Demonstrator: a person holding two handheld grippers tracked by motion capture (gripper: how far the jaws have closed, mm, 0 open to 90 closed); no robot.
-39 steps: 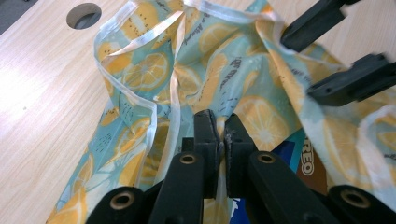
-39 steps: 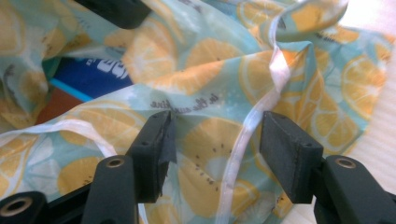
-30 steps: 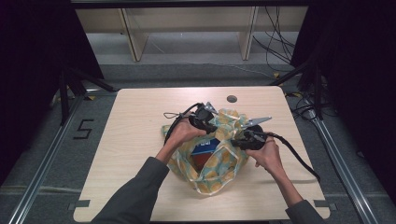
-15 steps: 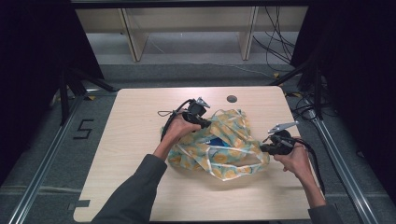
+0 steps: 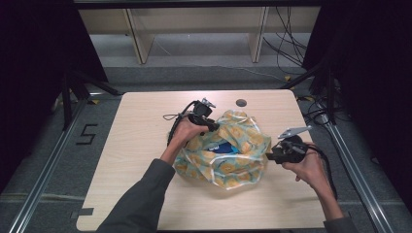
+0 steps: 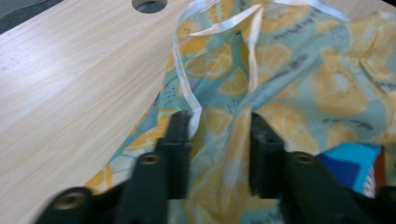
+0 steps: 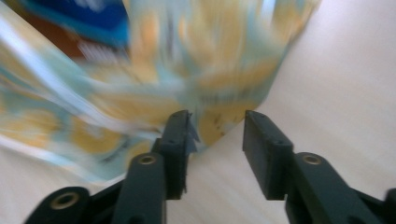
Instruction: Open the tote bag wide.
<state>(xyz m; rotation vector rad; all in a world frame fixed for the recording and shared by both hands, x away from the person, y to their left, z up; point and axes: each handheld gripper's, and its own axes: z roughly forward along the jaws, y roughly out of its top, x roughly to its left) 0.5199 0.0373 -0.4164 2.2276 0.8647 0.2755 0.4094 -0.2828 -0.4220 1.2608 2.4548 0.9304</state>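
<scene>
Jaws on both grippers have just been opening, letting go of the crumpled teal plastic bag printed with orange slices (image 5: pixel 224 155), which lies slack in the middle of the pale wooden table (image 5: pixel 136 145). The left gripper (image 6: pixel 215 140) stands parted astride a fold near the bag's rim without pinching it. The right gripper (image 7: pixel 215 135) has pulled off to the bag's right edge, parted with nothing pinched. A blue packet (image 5: pixel 221 148) shows inside. Judging by the release, the bagging step looks finished.

Lab: railed rig (image 5: pixel 43 182), black curtains (image 5: pixel 34 53), cables (image 5: pixel 286 48).
</scene>
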